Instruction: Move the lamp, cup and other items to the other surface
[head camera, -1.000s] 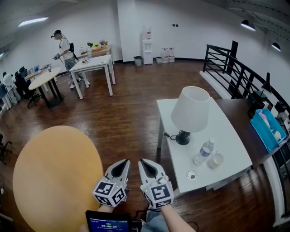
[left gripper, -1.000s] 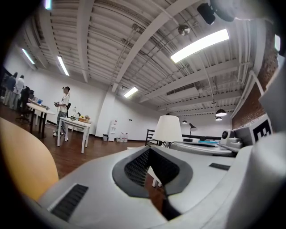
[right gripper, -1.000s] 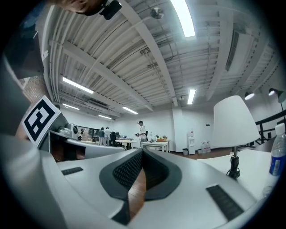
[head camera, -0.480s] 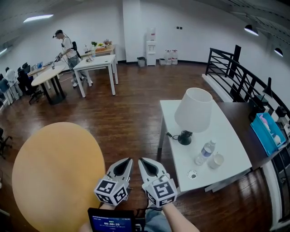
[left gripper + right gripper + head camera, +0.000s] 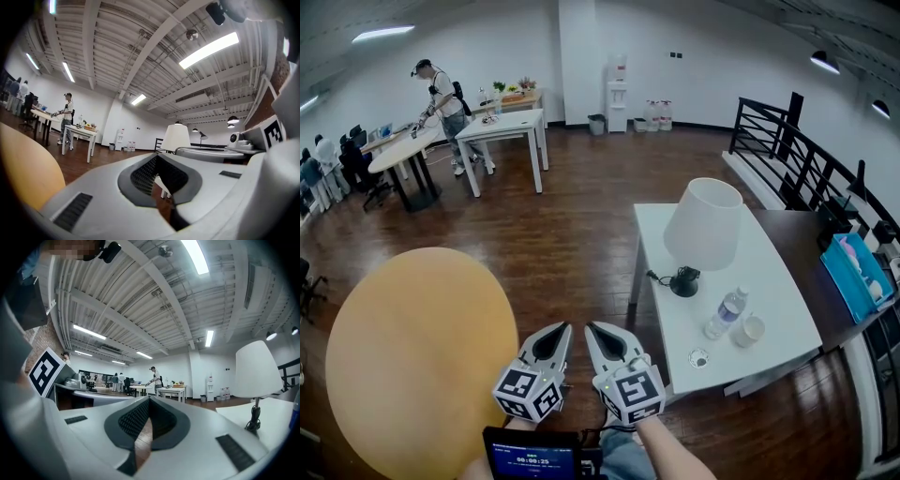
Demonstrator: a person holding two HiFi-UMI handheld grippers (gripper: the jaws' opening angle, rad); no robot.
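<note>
Two tools, the left tool (image 5: 557,329) and the right tool (image 5: 594,329), are held side by side, pointing level, over the wood floor (image 5: 572,234) between the round wooden surface (image 5: 412,356) and the white surface (image 5: 773,272); each has its jaws closed together with nothing between them. The lamp (image 5: 703,225) stands upright on the white surface near its left edge, well apart from both tools. The water bottle (image 5: 724,314) and the cup (image 5: 751,330) stand just beside each other towards the front.
</note>
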